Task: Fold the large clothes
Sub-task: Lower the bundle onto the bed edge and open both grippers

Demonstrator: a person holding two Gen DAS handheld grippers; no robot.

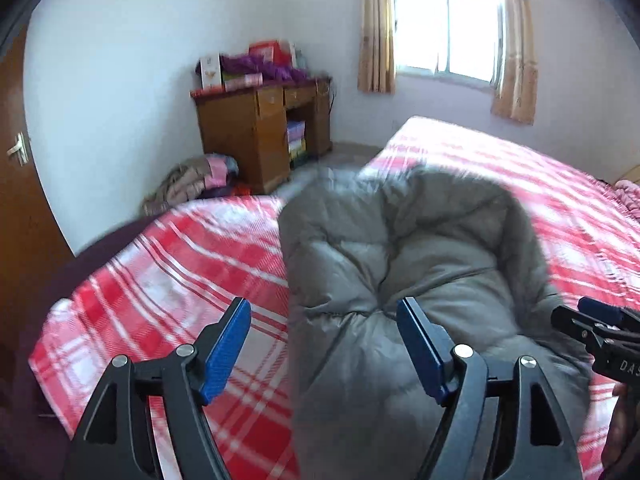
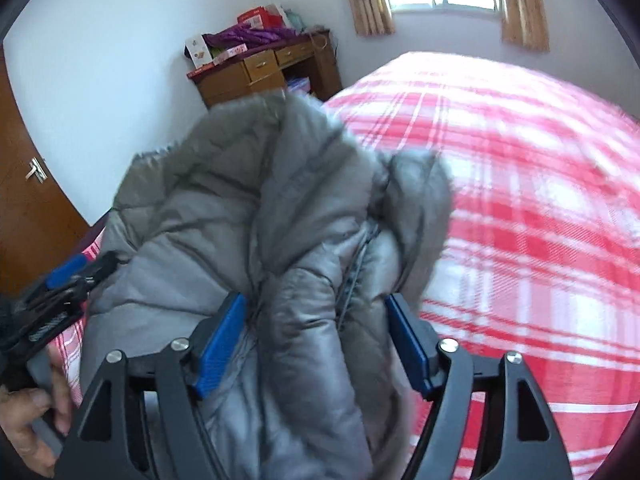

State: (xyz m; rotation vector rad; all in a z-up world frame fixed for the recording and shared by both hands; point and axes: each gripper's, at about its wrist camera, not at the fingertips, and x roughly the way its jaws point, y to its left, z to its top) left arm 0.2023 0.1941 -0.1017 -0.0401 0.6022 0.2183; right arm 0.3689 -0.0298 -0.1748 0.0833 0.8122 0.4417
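Grey puffer jacket (image 1: 420, 280) is lying bunched on the red-and-white plaid bedspread (image 1: 168, 280), near the near edge of the bed, running from near to far with its quilted panels puckering around a seam; far end is motion-blurred in both views, so can't tell how it is folded there. In the right wrist view the jacket (image 2: 248, 216) is heaping up in the middle, zipper line showing down the near fold. Right gripper (image 2: 316, 344) is standing wide open, with a thick fold of jacket bulging between its blue pads (image 2: 220, 344); fabric is filling the gap and appears to be touching the left pad, but the jaws are not pinching down, so it is straddling rather than gripping. Left gripper (image 1: 324, 352) is also gaping wide: its right finger is sitting over the jacket, its left finger over bare bedspread, the jacket's left edge running between them; nothing clamped. Each gripper is showing in the other's view at the frame edge, just beside the jacket, with a hand (image 2: 28, 416) visible on the left one's handle. Outward: wooden desk (image 1: 264, 132) is standing against the far wall, piled with boxes and purple fabric; a heap of clothes (image 1: 192, 184) is lying on the floor left of it; curtained window (image 1: 448, 28) at far right; brown door (image 1: 16, 184) on the left.
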